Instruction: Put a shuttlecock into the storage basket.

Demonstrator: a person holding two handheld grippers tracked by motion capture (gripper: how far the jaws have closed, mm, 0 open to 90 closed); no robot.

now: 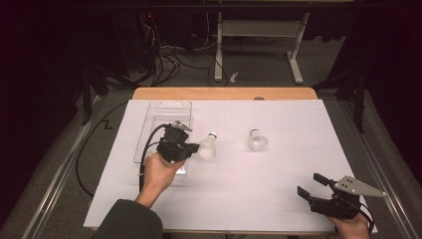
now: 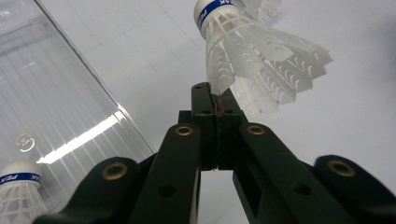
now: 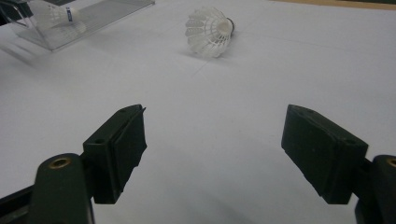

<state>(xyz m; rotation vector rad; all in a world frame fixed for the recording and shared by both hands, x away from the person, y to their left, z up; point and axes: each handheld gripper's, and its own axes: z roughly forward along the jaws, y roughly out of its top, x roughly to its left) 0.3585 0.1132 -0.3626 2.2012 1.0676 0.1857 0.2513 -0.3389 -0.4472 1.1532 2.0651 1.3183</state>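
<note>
My left gripper (image 1: 195, 148) is shut on the skirt edge of a white shuttlecock (image 1: 208, 147) with a blue band, just right of the clear tray (image 1: 164, 107). In the left gripper view the jaws (image 2: 217, 95) pinch one feather tip, and the shuttlecock (image 2: 252, 51) stands tilted with its cork up, above the white table. A second shuttlecock (image 1: 257, 141) lies free at the table's middle; the right gripper view shows it (image 3: 210, 30) on its side. My right gripper (image 1: 308, 184) rests open at the front right corner, with nothing between its fingers (image 3: 215, 144).
Another shuttlecock (image 2: 18, 186) lies inside the clear tray (image 2: 60, 93) at its near end. White paper (image 1: 278, 169) covers the table, with a wooden edge (image 1: 224, 93) at the back. Cables and a desk frame (image 1: 259, 30) stand on the floor beyond.
</note>
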